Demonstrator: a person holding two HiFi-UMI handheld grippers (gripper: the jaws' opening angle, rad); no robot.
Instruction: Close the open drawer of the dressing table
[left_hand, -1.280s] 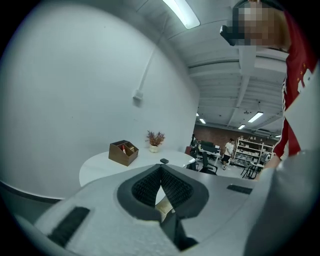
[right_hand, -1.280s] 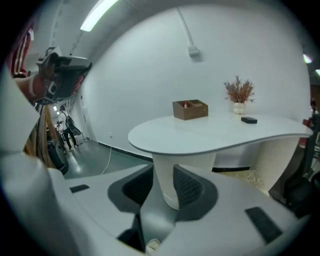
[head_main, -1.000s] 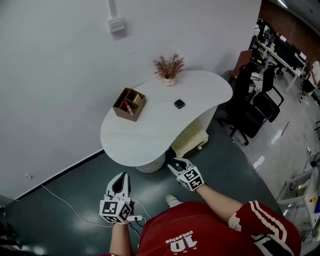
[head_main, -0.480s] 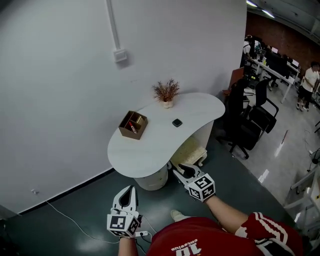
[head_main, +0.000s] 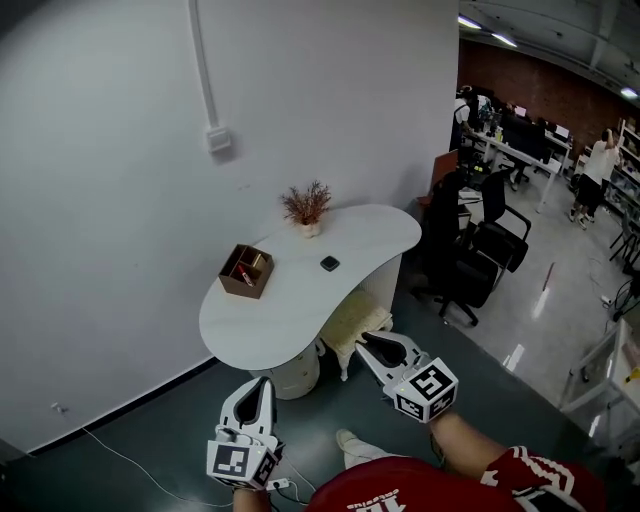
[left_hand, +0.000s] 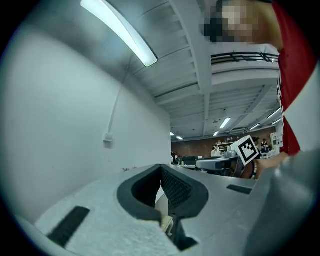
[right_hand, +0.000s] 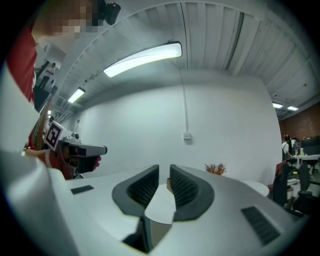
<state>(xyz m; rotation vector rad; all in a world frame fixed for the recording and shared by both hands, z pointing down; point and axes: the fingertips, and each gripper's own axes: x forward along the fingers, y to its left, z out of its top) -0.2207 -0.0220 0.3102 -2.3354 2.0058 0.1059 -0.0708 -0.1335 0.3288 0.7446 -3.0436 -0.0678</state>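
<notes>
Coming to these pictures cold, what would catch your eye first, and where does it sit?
The white curved dressing table against the pale wall stands out first, with a brown box and a dried plant on top and a cream drawer jutting out beneath. Black office chairs stand to its right.

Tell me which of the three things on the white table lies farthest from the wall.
The small black object, lying flat toward the room side; the brown box and the dried plant stand close to the wall.
</notes>
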